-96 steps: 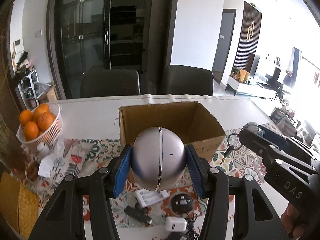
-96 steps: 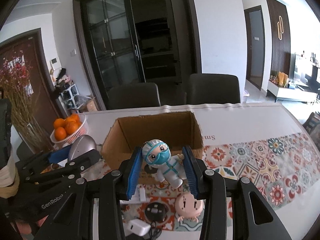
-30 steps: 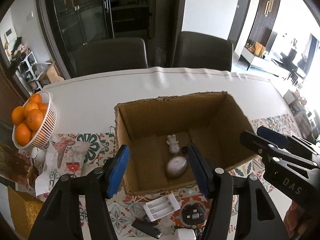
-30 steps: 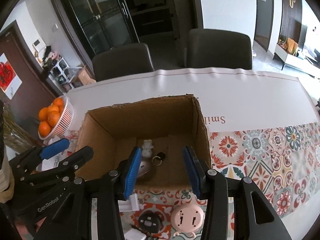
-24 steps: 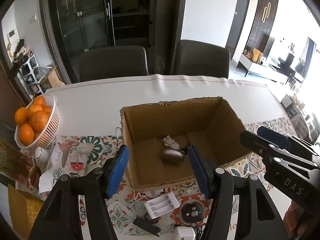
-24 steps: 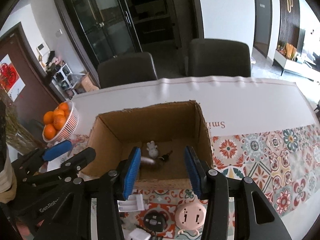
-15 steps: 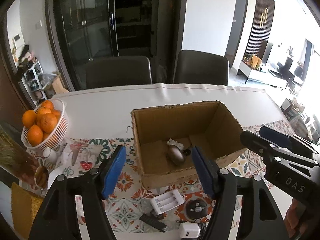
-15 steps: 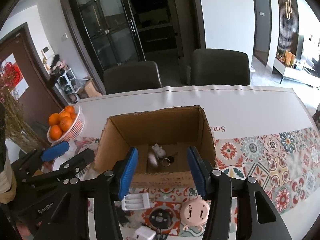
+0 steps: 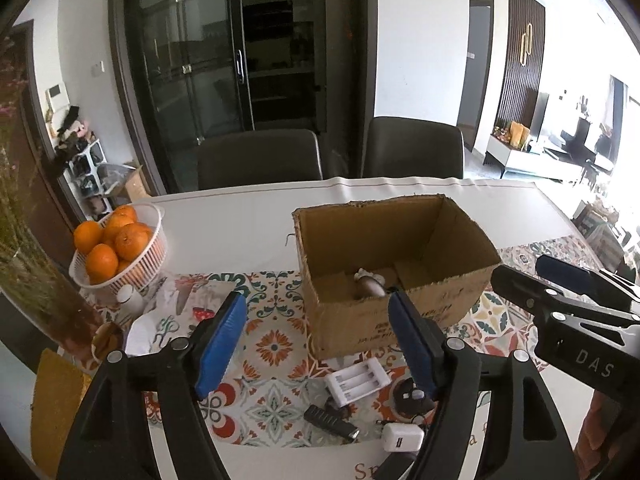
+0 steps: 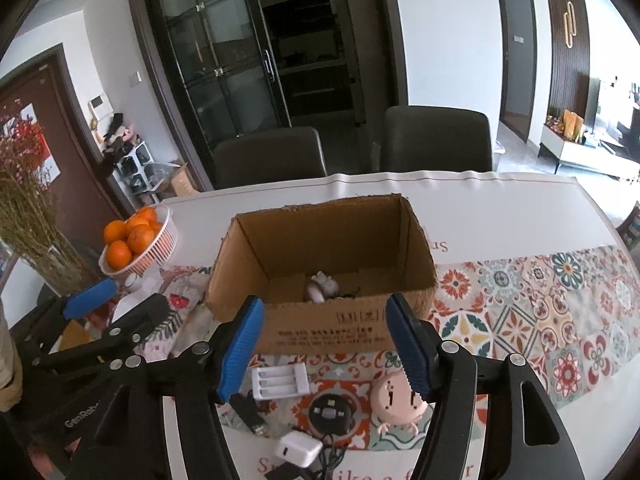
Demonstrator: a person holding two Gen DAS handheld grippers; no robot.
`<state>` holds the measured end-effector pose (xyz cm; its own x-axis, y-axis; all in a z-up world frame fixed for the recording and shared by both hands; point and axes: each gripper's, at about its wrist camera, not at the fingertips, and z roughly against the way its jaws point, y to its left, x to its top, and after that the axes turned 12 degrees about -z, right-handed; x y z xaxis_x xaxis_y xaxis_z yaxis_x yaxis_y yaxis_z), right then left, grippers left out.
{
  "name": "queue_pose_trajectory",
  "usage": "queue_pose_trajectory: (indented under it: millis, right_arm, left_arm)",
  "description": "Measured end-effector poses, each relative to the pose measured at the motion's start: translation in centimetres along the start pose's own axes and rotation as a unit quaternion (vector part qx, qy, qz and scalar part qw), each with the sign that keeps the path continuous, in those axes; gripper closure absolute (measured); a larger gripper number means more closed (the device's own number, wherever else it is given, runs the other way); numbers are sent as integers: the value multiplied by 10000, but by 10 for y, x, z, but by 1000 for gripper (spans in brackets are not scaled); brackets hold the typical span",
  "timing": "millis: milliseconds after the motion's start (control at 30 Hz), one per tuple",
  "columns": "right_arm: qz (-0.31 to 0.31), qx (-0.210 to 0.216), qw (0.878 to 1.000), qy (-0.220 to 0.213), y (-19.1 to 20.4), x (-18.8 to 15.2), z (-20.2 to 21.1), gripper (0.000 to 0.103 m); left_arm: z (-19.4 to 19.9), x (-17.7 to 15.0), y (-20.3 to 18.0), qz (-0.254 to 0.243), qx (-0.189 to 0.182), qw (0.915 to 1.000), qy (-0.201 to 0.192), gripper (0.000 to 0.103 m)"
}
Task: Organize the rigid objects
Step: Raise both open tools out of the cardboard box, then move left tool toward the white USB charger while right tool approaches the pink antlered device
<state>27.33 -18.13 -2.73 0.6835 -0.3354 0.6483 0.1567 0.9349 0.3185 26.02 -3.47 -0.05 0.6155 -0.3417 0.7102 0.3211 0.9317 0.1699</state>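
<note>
Black frames, silver screws; blue ribbed fingers (image 9: 221,344); "DAS", "GenRobot" markings.

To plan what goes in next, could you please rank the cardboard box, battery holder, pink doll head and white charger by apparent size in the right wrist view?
1. cardboard box
2. pink doll head
3. battery holder
4. white charger

The middle two look close.

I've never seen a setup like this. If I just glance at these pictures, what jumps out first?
Most likely the open cardboard box in the middle of the patterned table runner, with a few small things lying at its bottom. Next, the blue-padded jaws of the left hand-held gripper and right hand-held gripper, both open and empty in the foreground. Then the white basket of oranges at the table's left, and the small gadgets scattered in front of the box, including a white battery holder.
</note>
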Motion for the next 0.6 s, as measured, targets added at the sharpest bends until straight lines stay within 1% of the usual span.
queue_pose_trajectory:
  millis: [167,333,400,467,600]
  right_arm:
    - [25,-31,9999,-97,-4,-16,11,37]
    - [122,-38,9997,-222,-8,-34,21,37]
    - [147,-13,9996,-221,-10,-39,24,34]
    - [181,14,9996,-226,-13,-45,26,34]
    - [266,83,9994,-204,-20,-51,28,34]
  left_arm:
    - [11,-16,-2,49,-13,10000,-39,30]
    - [21,-32,-12,18,-33,10000,-40,30]
    - [22,-36,-14,20,-34,10000,-24,30]
    - [25,-44,-19,64,-61,10000,-1,30]
    - [26,-54,-29,-1,-137,9999,75,30]
